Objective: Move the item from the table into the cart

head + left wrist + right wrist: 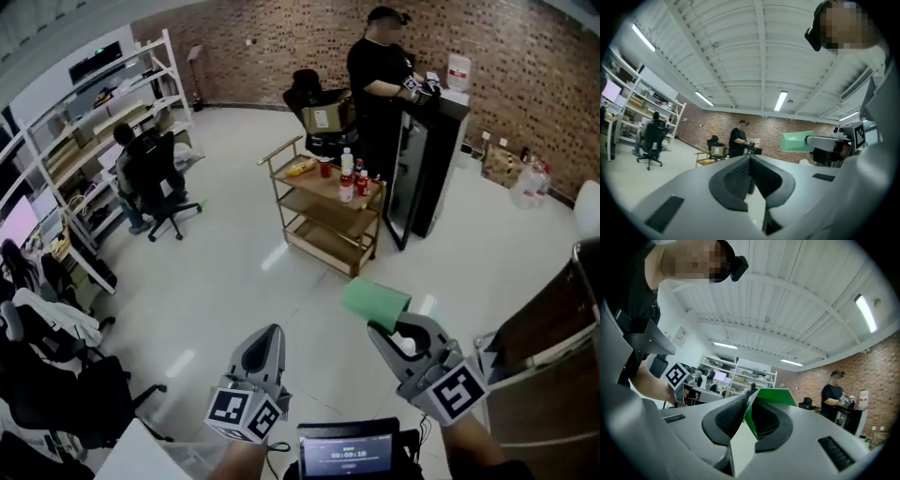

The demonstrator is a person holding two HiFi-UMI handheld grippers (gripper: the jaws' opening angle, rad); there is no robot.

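A green box (375, 303) sticks out forward from my right gripper (384, 330), which is shut on its near end above the floor. In the right gripper view the green box (774, 397) is pinched edge-on between the dark pads (726, 420) of that gripper (749, 416). My left gripper (273, 334) is held level beside it; in the left gripper view its jaws (750, 163) meet with nothing between them. The wooden cart (322, 191) stands ahead across the floor, with bottles and a yellow pack on its top shelf; it also shows far off as the cart (705, 157).
A person in black stands behind the cart at a tall black cabinet (429, 173). Another person sits on an office chair (159, 187) by white shelving (89, 131). Black chairs (56, 375) crowd the lower left. A dark table edge (548, 314) lies at right.
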